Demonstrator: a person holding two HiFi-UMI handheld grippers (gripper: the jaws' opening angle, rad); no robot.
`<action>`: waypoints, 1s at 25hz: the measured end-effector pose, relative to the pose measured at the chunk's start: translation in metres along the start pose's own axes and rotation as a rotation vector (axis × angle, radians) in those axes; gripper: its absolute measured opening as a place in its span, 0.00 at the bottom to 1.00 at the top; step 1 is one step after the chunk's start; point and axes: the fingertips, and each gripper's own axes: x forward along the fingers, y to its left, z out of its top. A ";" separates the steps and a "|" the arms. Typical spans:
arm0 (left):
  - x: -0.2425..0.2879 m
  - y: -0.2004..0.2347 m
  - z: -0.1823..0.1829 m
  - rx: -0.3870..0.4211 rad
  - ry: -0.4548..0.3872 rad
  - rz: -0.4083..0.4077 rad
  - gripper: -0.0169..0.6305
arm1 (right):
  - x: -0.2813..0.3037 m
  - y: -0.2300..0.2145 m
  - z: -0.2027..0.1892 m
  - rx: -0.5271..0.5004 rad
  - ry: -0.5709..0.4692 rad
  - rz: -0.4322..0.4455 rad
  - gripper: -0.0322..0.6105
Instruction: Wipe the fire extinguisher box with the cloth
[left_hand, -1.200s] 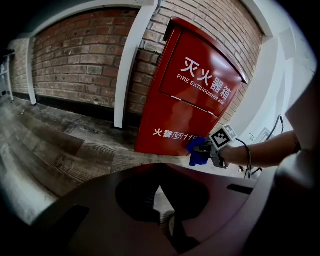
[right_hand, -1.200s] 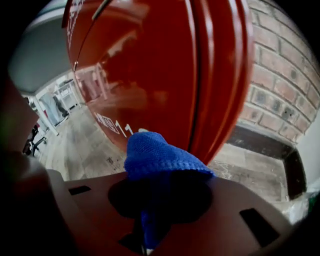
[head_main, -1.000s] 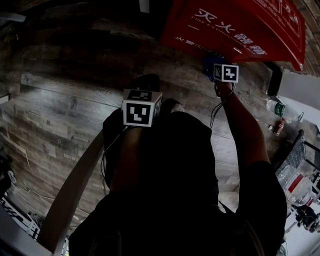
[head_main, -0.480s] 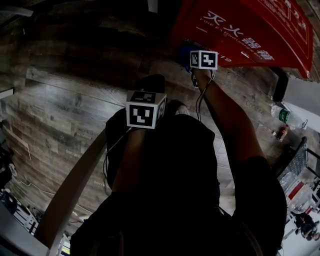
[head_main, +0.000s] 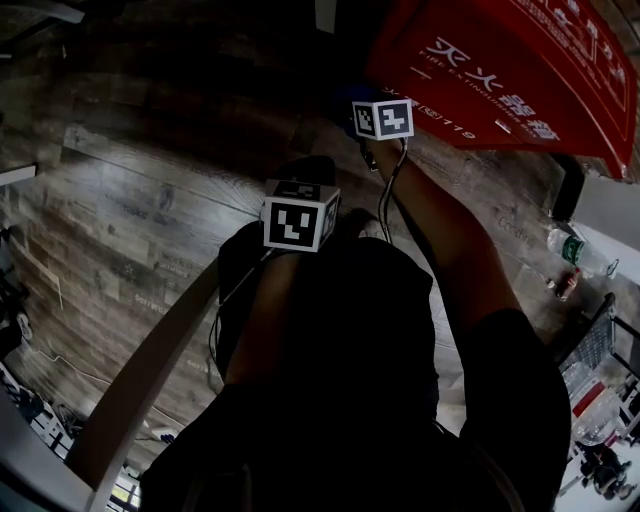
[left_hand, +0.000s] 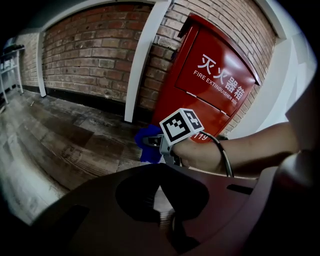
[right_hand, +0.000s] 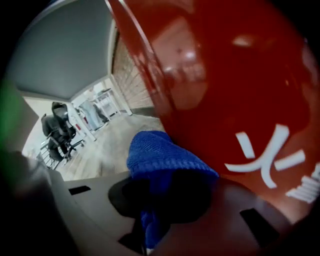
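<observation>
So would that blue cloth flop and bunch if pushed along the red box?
Probably floppy: the blue cloth bulges softly beyond the jaws of the right gripper. Its knitted-looking weave likely drags, not slips, on the glossy fire extinguisher box.

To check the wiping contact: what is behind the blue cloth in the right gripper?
Behind the blue cloth, clamped in the right gripper, stands the red fire extinguisher box with white lettering. The spot the cloth covers, and any contact there, is hidden.
</observation>
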 end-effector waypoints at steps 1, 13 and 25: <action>0.001 0.001 -0.001 -0.001 0.008 0.003 0.03 | -0.002 0.006 0.004 -0.017 -0.011 0.017 0.20; -0.071 -0.059 0.033 0.097 0.138 0.019 0.03 | -0.187 0.070 0.026 -0.007 -0.083 0.064 0.20; -0.320 -0.204 0.074 0.174 0.117 -0.149 0.03 | -0.545 0.204 0.098 0.086 -0.367 -0.186 0.20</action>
